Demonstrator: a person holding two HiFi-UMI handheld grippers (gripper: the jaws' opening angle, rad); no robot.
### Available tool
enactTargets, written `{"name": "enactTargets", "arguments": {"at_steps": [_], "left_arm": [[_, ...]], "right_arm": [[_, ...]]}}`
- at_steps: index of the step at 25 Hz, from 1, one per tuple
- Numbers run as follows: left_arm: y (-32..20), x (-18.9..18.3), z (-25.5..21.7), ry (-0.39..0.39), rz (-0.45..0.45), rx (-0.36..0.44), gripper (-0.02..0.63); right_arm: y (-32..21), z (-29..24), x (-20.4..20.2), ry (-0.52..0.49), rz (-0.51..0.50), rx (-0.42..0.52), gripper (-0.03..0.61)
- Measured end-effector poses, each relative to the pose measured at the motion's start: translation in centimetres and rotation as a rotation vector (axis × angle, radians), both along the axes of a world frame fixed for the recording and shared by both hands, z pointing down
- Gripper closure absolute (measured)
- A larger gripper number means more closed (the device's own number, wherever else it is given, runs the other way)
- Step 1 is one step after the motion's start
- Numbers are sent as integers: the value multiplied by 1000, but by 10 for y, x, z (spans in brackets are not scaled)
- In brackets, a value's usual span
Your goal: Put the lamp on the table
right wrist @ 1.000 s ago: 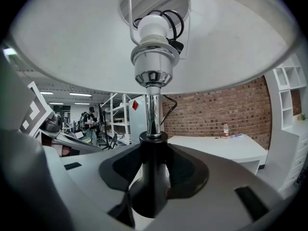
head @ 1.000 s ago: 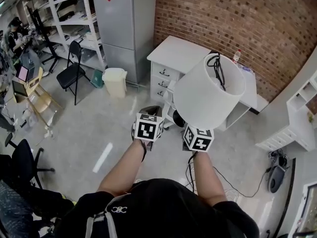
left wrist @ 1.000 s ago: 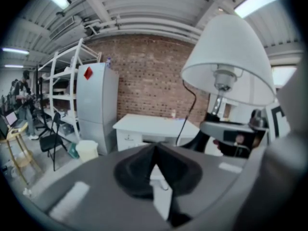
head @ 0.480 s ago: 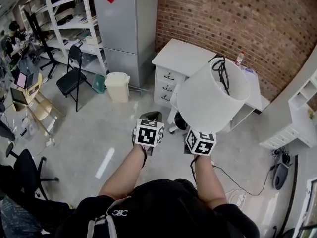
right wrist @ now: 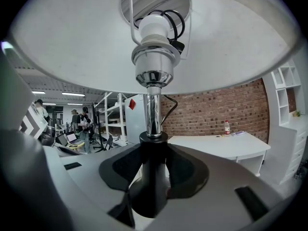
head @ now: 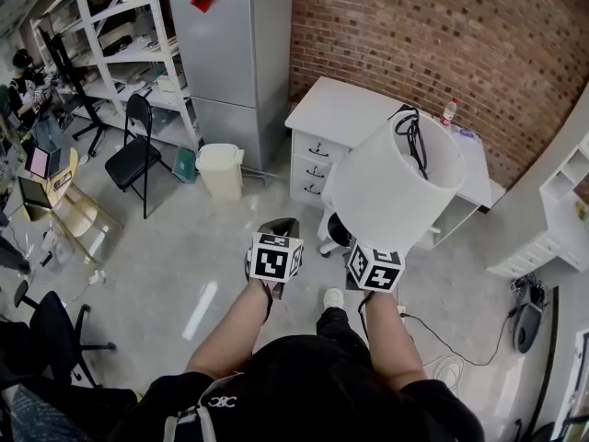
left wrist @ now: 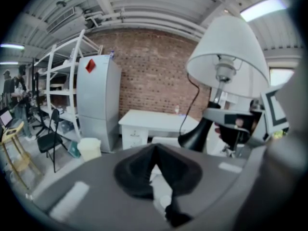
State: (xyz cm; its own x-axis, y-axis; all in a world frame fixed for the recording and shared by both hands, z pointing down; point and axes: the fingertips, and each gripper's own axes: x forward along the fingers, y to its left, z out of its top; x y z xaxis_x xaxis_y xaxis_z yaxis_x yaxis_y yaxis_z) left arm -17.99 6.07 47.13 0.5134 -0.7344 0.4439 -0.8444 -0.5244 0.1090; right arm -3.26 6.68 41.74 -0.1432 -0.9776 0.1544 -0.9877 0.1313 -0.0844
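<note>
Brick wall at the back, and the white table stands right against it, with a grey fridge just beside the table. The lamp is up in the air, short of the table's front edge and not on it yet, its cord bundled in the top of the white shade. The right gripper has its jaws wide around the lamp's black neck, pads pressing both sides. The left gripper, also short of the table, has its jaws tip to tip, empty.
</note>
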Motion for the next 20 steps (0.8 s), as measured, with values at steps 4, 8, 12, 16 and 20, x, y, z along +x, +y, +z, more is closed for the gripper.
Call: {"name": "enactTargets", "arguments": {"at_steps": [4,8,12,16,20], "left_arm": [[-24,0,4,-11,-16,2,612],[-60,0,6,-20,-44,2,612],[-109,7,-4,-24,-74,26,612],[-164,16,-12,-13,-126,36,612],[-209,30,-17,-5,-148,22,612]], "right_arm": [[-29,2,0,7,-14,6,433],[-70,-1,5,-2,-29,16,433],[-121,-9,16,-11,-55,28,433],[-174,-20,34,15,-81,55,433],[-220,-30,57,27,-86,63,433]]}}
